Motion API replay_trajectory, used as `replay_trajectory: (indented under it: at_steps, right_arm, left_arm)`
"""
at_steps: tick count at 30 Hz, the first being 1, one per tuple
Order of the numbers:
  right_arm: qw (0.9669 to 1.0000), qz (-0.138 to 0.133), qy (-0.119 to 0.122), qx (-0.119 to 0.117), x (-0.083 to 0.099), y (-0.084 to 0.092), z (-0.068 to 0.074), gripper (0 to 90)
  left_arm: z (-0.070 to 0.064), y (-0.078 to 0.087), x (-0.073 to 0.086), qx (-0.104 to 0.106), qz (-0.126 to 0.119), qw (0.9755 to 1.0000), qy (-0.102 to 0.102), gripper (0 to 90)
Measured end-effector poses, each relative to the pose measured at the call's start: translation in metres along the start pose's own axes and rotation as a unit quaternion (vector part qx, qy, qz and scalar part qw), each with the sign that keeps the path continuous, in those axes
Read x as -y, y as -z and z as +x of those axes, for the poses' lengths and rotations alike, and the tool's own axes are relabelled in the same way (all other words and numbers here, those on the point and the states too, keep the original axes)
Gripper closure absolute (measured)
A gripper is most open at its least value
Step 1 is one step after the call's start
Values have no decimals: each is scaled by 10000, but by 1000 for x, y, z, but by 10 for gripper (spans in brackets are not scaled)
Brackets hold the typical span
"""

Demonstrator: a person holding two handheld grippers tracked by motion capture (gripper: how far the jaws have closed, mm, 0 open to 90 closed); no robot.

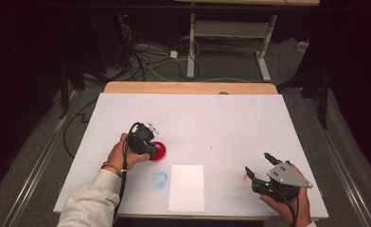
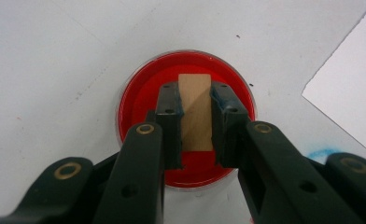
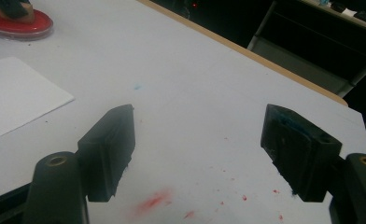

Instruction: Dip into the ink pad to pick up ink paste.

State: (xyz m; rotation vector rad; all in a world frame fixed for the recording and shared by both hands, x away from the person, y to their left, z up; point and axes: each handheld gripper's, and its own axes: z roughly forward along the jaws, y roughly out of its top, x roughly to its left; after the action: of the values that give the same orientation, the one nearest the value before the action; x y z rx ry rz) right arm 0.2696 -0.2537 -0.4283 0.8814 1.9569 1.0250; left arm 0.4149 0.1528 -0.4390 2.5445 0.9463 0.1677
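Block [image 2: 196, 112] of pale wood is what I hold, but I take the scene from its biggest piece down.

Biggest is the table [image 1: 231, 123], white on top with a wooden strip along its far edge. Next comes the white sheet [image 1: 187, 187], flat near the near edge, about in the middle; in my left gripper view its corner shows at the right [image 2: 349, 102], and in my right gripper view it lies at the left [image 3: 17, 93].

My right gripper [image 1: 259, 166] rests at the near right of the table in my right hand [image 1: 292, 203], a grey plate on top. Its jaws stand wide apart with nothing between them, over bare table flecked with red marks [image 3: 153, 201].

My left gripper [image 1: 151, 147] is left of centre, held in my left hand [image 1: 122, 156], pointing down. Its jaws are closed on the block, one pad on each side.

Under it sits the red dish [image 1: 159, 151], round with a clear rim, just far and left of the sheet. In my left gripper view the block stands over the dish's middle [image 2: 139, 102]; I cannot tell if its lower end touches the red.

Smallest are the stains: a blue ring [image 1: 160, 179] just left of the sheet, near side of the dish, and a faint blue dot [image 1: 210, 147] right of the dish.
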Motion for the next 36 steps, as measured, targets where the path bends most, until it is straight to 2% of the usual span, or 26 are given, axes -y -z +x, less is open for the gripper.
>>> replay_trajectory:
  at_steps: [5,13,17,19,20,21,23,27,36]
  right_arm:
    - [10000,-14,13,-19,-1,1,1,263]
    - [9999,28,90,-74,-2,-3,2,262]
    - [9999,23,98,-97,-2,-3,3,262]
    - [9999,27,93,-94,-2,-3,3,262]
    - [9999,29,93,-97,-2,-3,3,261]
    - [9999,29,98,-94,-2,-3,2,261]
    - [9999,23,92,-84,-2,-2,2,261]
    - [9999,18,82,-84,-2,-2,2,260]
    - [9999,32,86,-93,-2,-2,3,259]
  left_arm:
    - [2,0,1,39,-19,10000,16,741]
    - [-1,-1,-2,-50,68,9999,-78,740]
    - [0,0,-1,-7,29,10000,-43,740]
    - [-2,2,-1,-106,44,9999,-77,739]
    - [-4,3,-2,-268,69,9996,-109,739]
    - [-5,7,-2,-286,33,9995,-131,739]
    - [-5,19,-2,-182,-176,9996,-124,739]
    - [-9,37,-3,-156,-375,9990,-208,738]
    - [-10,59,0,-234,-688,9972,-186,738]
